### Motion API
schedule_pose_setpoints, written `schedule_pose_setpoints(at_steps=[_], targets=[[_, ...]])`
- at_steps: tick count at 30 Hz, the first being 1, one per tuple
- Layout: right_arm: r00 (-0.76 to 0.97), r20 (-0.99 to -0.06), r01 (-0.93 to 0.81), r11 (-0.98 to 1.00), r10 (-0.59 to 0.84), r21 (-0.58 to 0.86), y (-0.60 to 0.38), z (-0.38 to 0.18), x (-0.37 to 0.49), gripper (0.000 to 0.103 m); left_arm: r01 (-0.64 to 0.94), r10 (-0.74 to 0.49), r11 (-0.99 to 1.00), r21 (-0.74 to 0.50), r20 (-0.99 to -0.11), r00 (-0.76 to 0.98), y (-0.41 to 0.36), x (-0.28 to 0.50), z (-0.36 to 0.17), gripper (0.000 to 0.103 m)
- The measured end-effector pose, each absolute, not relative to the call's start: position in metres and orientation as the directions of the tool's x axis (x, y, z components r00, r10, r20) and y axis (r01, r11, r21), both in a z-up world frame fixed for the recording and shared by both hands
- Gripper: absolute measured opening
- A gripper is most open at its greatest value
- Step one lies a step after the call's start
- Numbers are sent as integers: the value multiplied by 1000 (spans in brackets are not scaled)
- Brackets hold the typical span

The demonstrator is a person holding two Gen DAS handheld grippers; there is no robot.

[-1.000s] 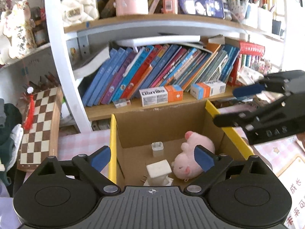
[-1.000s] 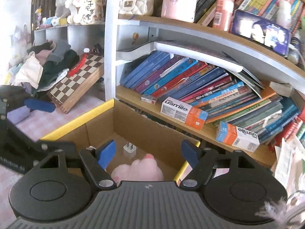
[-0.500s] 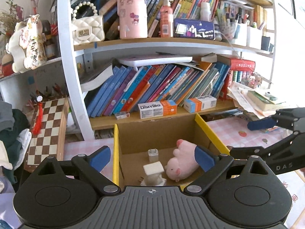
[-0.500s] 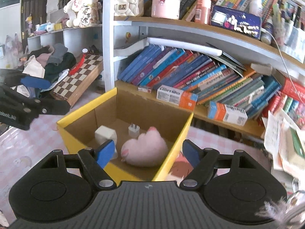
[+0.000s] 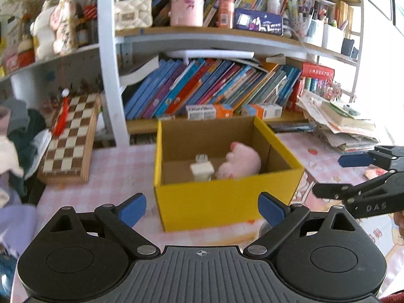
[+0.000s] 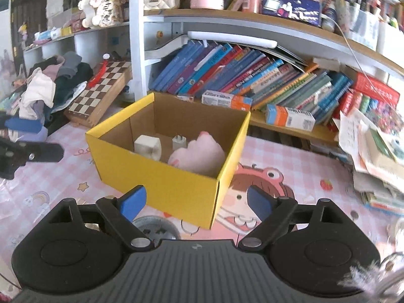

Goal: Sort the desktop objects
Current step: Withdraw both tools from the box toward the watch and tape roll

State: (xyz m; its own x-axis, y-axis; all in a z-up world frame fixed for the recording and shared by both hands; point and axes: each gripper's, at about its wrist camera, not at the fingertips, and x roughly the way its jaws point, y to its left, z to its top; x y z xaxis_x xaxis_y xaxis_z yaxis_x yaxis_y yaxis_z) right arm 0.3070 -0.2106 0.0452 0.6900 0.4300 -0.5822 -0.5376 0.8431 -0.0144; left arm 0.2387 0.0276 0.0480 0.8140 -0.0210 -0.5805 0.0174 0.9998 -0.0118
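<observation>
One yellow cardboard box (image 6: 161, 189) sits on my pink desk mat (image 6: 290, 176), with three things inside: one pink plush toy (image 6: 199, 155), one white cube charger (image 6: 148, 147), one small white plug (image 6: 179, 141). My left gripper (image 5: 202, 208) and right gripper (image 6: 195, 202) both hang spread wide, empty.

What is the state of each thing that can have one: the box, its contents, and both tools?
Yellow box: open on top, standing on the table.
Pink plush toy: lying inside the box.
White charger: inside the box.
Small plug: inside the box.
Left tool: open, empty.
Right tool: open, empty.
</observation>
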Motion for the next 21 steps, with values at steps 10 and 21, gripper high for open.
schedule_pose_setpoints(at_steps=[10, 21], targets=[[688, -621, -483, 876, 375, -6, -209, 27, 277, 88, 16, -21, 1000, -14, -609, 793, 38, 207, 34, 97], [693, -642, -431, 902, 328, -4, -200, 11, 238, 90, 15, -23, 1000, -19, -626, 779, 42, 176, 21, 97]])
